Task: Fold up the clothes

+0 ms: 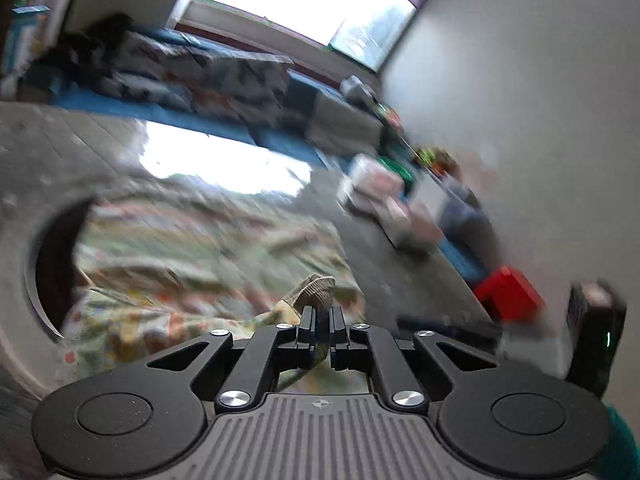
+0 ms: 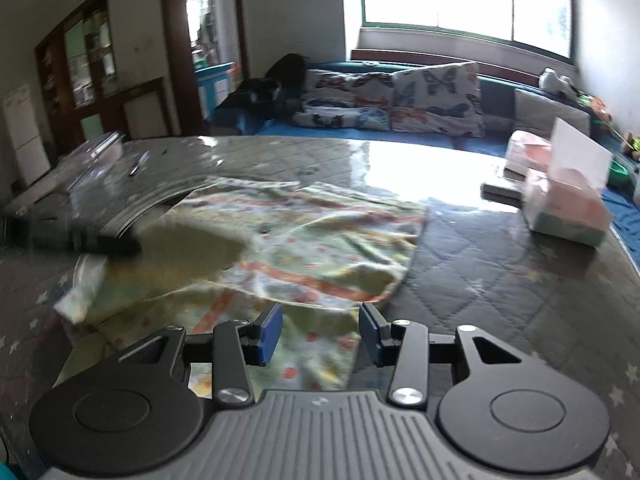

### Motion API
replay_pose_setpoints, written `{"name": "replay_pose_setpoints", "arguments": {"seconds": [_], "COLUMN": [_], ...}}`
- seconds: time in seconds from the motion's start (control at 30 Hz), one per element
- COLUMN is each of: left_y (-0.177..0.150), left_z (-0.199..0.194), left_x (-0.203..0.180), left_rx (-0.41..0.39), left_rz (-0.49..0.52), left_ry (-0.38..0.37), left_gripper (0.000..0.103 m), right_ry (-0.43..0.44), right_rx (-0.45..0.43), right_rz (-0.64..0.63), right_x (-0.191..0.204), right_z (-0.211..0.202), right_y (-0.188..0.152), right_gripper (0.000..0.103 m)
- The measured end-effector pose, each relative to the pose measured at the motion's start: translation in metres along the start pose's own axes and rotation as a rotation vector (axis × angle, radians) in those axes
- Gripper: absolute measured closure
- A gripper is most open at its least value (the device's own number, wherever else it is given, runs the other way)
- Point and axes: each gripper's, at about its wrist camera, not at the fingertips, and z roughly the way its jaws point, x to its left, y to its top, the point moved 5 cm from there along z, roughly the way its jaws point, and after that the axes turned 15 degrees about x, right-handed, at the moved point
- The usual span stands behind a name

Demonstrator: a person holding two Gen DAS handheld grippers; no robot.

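A pale green garment (image 2: 304,240) with orange and white print lies spread on the grey quilted table (image 2: 500,272). My left gripper (image 1: 322,314) is shut on the garment's ribbed olive cuff (image 1: 316,288), lifted above the rest of the cloth (image 1: 208,248); this view is blurred. My right gripper (image 2: 320,328) is open, its blue pads (image 2: 270,330) just above the garment's near edge, holding nothing. The left gripper shows as a dark blurred shape (image 2: 116,245) at the garment's left side in the right wrist view.
A tissue box (image 2: 568,208) and a dark flat object (image 2: 502,190) sit at the table's far right. A round cut-out (image 1: 56,264) is in the table at left. A blue sofa with butterfly cushions (image 2: 392,100) stands behind. A red object (image 1: 508,294) is at right.
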Motion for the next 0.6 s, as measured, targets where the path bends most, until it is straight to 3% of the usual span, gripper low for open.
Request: {"name": "replay_pose_setpoints", "arguments": {"seconds": [0.17,0.23,0.33,0.53,0.6], "left_y": [-0.023,-0.028,-0.026,-0.015,-0.014], "left_z": [0.023,0.02,0.008,-0.014,-0.019], "left_x": [0.001,0.005,0.011,0.052,0.069], "left_rx": [0.132,0.148,0.127,0.063,0.048], "left_rz": [0.035,0.044,0.052,-0.012,-0.041], "left_ry": [-0.016,-0.014,0.009,0.126,0.174], "left_gripper": [0.091,0.091,0.084,0.082,0.082], "right_ry": [0.05,0.079,0.115,0.125,0.122], "right_rx": [0.01,0.023,0.054,0.108,0.117], "right_rz": [0.038,0.035,0.021,-0.011,-0.015], "right_x": [-0.002,0.003,0.015,0.032,0.035], "right_z": [0.002,0.006,0.018,0.043,0.049], "right_y": [0.001,0.001,0.0,-0.003,-0.003], "right_gripper": [0.063,0.064,0.065,0.069,0.082]}}
